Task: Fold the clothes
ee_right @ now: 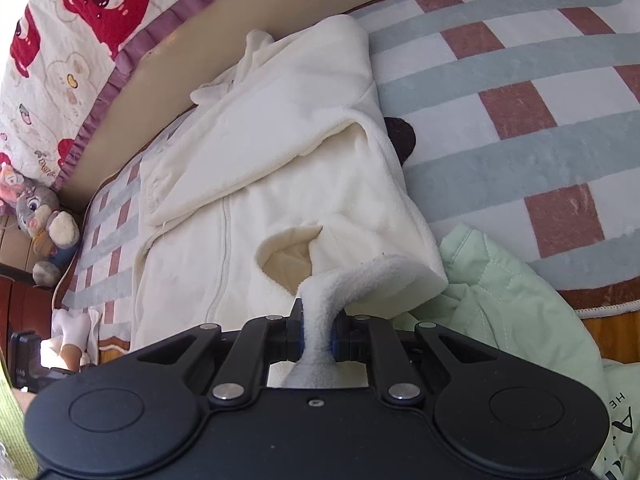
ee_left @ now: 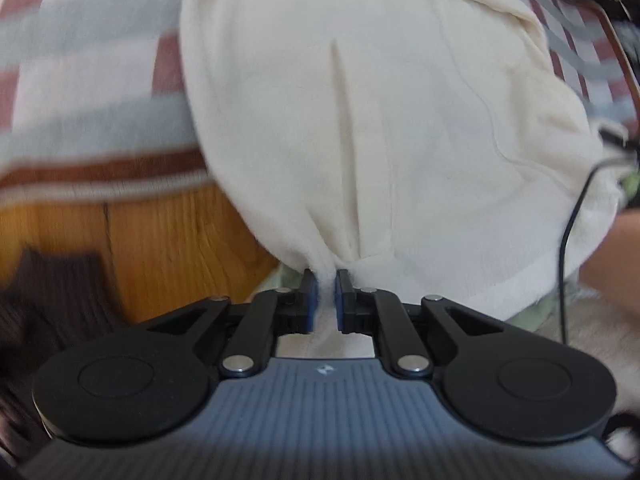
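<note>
your fleece (ee_right: 280,168), a cream zip-front top, lies on the bed's checked blanket (ee_right: 520,92), its zip running up the middle and one sleeve folded across the chest. its lower hem is lifted off the blanket at both corners.

your right tongs (ee_right: 318,336) are closed to a narrow gap on a rolled bit of that hem, the cloth bunched thick between the blue pads and rising up out of them. your left tongs (ee_left: 326,304) are pinched nearly together on the other part of the hem, with a thin fold of fleece (ee_left: 380,120) caught between the pads; that view is blurred, so you cannot see more of the grip than that.

just beside the fleece on its right lies a pale green garment (ee_right: 500,300), touching the hem corner. dark letters show on it at the lower right edge, an "a" and "he", the rest cut off. a dark round patch (ee_right: 400,136) peeks from under the fleece's right side.

beyond the blanket's far edge a quilt (ee_right: 80,40) with red cartoon bears and a purple frill lies along the bed; small script on it is too fine to read. a grey plush rabbit (ee_right: 44,220) sits at the left corner. a black cable (ee_left: 568,240) hangs at the right of the left view, and orange wood (ee_left: 160,248) shows below the blanket edge.
</note>
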`<state>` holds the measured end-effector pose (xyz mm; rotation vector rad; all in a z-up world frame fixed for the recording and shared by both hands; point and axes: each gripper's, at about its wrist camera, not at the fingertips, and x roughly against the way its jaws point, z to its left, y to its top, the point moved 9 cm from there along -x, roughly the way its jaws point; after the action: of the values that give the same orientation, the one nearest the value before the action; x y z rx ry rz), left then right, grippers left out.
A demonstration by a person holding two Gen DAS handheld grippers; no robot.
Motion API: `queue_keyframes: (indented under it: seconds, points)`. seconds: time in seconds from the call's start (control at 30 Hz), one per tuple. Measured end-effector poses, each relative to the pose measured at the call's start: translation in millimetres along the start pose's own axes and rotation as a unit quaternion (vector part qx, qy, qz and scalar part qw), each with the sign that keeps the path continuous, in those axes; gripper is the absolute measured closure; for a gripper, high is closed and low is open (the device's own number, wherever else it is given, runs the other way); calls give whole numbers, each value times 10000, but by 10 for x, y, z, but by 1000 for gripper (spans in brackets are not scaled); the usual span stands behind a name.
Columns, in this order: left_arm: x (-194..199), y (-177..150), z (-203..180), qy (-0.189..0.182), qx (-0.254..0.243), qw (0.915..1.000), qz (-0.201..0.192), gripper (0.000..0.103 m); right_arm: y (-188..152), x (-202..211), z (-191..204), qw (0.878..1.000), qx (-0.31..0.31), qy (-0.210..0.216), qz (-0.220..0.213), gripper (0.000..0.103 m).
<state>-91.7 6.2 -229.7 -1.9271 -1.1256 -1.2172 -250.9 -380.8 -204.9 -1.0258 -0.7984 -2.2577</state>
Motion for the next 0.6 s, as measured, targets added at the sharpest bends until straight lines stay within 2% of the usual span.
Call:
queue_keyframes:
  seconds: [0.03,0.07,0.13,0.2,0.23,0.3,0.33,0.37,0.43,0.47,0.5,0.57,0.6]
  points:
    - [-20,-5,15,-2,47,10000,35,88,-18,-3,-16,10000,-12,-1,26,89]
    - [-37,2,52,89,0,10000,44,77,-38,-13,-38,10000,-51,0,77,88]
    - [-72,19,92,339,-251,9991,28,65,-89,-51,-90,9995,-173,-19,245,80]
    - [-117,21,71,496,-564,9972,32,57,-154,-117,-144,9985,-255,-55,473,58]
    - [-140,13,68,501,-575,9971,54,55,-192,-154,-166,9980,-309,-27,555,54]
    - [-174,-2,59,373,-491,9981,75,61,-267,-229,-204,9966,-458,99,684,53]
    - [-169,0,27,380,-546,9978,26,98,-296,-256,-214,9960,-518,189,697,57]
    - [-151,10,-34,491,-693,9964,-51,96,-310,-268,-211,9960,-545,311,633,77]
    - [-94,35,-178,746,-1064,9912,-250,96,-289,-248,-195,9958,-624,546,380,80]
    - [-15,78,-289,982,-1421,9838,-483,96,-262,-223,-178,9954,-648,663,225,82]
    - [91,149,-406,1276,-1813,9720,-784,96,-224,-185,-148,9949,-641,783,52,82]
    - [319,295,-660,1849,-2578,9383,-1375,96,-127,-121,-70,9947,-450,888,-247,83]
    - [436,366,-735,2005,-2754,9262,-1613,96,-75,-91,-27,9945,-322,916,-388,83]
